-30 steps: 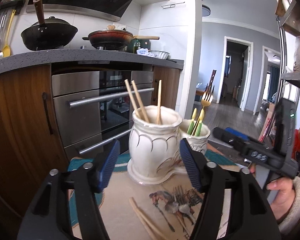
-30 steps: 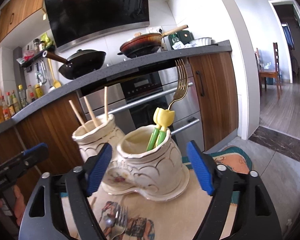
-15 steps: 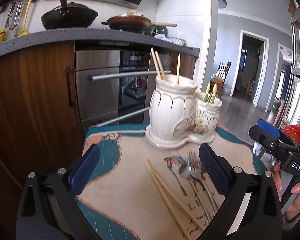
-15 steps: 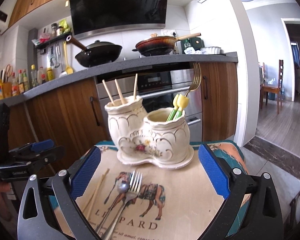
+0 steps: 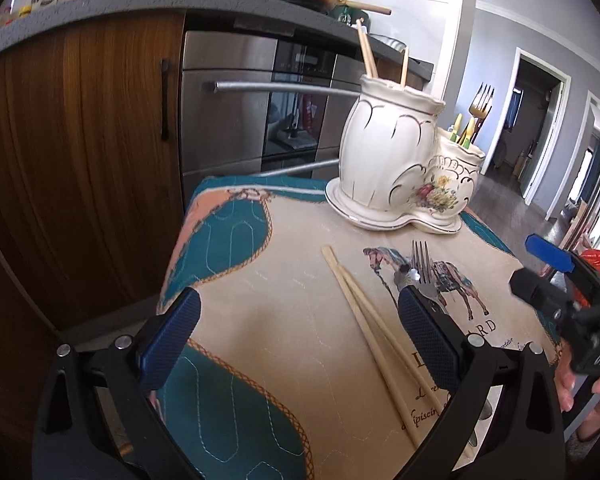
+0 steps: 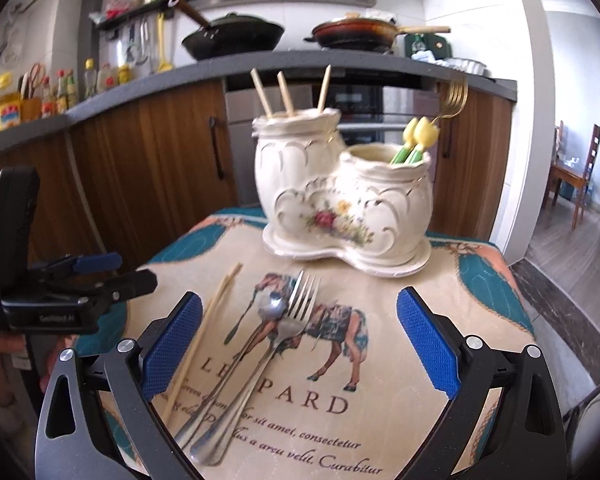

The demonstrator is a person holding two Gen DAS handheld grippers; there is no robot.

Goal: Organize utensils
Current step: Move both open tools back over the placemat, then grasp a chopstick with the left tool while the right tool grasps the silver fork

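Cream ceramic utensil holder (image 6: pixel 342 196) with two joined pots stands at the far end of my tabletop (image 5: pixel 260 320), on a printed horse placemat (image 6: pixel 380 360). Its taller pot holds three chopsticks (image 6: pixel 286 94); the shorter one holds yellow-tipped green utensils (image 6: pixel 414 142) and a gold fork (image 6: pixel 454 98). Loose on the mat nearer me lie a pair of chopsticks (image 5: pixel 374 330), a steel fork (image 6: pixel 260 360) and a spoon (image 6: pixel 236 360), side by side. My left tongs (image 5: pixel 300 340) and right tongs (image 6: pixel 298 344) both hover spread wide, gripping nothing
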